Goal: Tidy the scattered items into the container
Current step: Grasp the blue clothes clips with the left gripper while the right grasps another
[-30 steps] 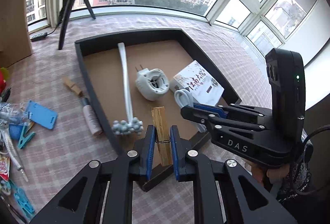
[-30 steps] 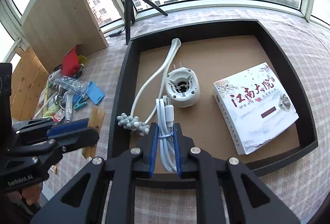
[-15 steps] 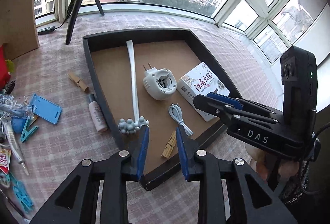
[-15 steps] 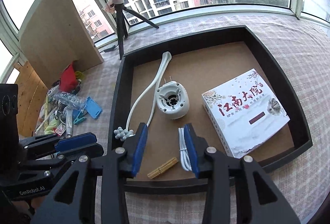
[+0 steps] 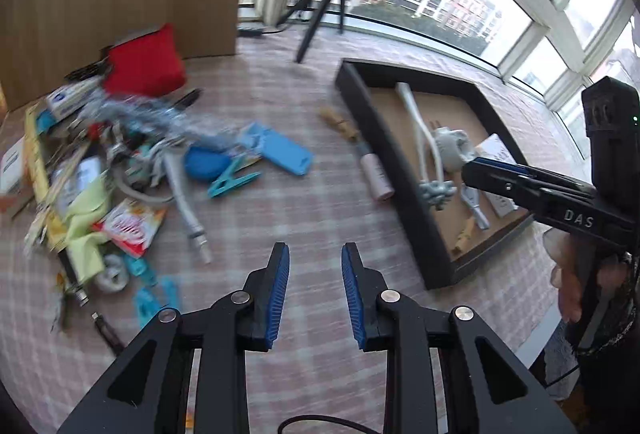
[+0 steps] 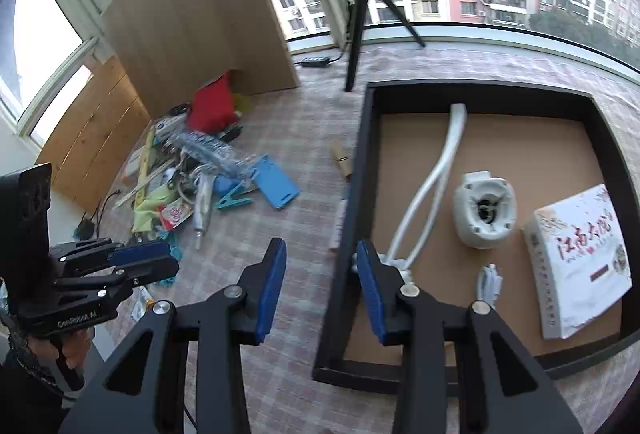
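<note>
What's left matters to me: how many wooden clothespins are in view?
2. One wooden clothespin lies inside the tray, near its front; another lies on the cloth outside its left wall. Clutter may hide more.

A woven checked cloth [image 5: 320, 218] is covering the desk, looking matt and slightly rough; the container [image 6: 362, 170] is showing matt black walls around a brown, cardboard-like floor; the white box [image 6: 580, 262] inside is looking like smooth printed card; the round white charger [image 6: 484, 214] and the long white massager [image 6: 436, 170] are reading as smooth plastic with a faint sheen; the left gripper [image 5: 315, 294] and right gripper [image 6: 322, 284] are showing matt black plastic arms, ribbed blue pads [image 5: 280, 290] and shiny metal screws; the panels [image 6: 192, 22] behind are looking like pale, smooth wood; the crinkled wrapper [image 6: 212, 150] is glinting like clear film.
</note>
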